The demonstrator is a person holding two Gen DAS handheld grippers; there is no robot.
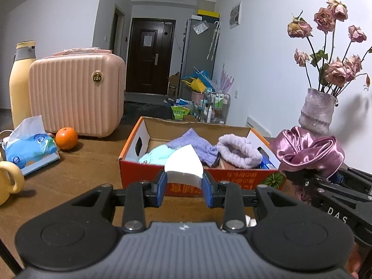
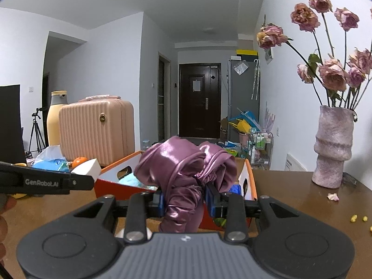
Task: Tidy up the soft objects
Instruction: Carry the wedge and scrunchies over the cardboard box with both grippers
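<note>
My left gripper (image 1: 184, 181) is shut on a white sponge block (image 1: 183, 166), held just in front of the orange cardboard box (image 1: 139, 160). Inside the box lie a teal cloth (image 1: 155, 155), a purple knit cloth (image 1: 193, 143) and a lilac fluffy piece (image 1: 239, 151). My right gripper (image 2: 184, 201) is shut on a bunched purple satin cloth (image 2: 183, 162), raised near the box's (image 2: 111, 186) front right corner. In the left wrist view that satin cloth (image 1: 307, 148) shows at the right. The right wrist view shows the sponge (image 2: 87, 167) at the tip of the left gripper's finger.
A pink ribbed case (image 1: 76, 95), a yellow bottle (image 1: 21, 81), an orange (image 1: 66, 138), a blue tissue pack (image 1: 30, 146) and a yellow mug (image 1: 9, 181) stand on the left of the wooden table (image 1: 81, 162). A pink vase of dried roses (image 2: 332, 146) stands right, with petals (image 2: 333, 196) nearby.
</note>
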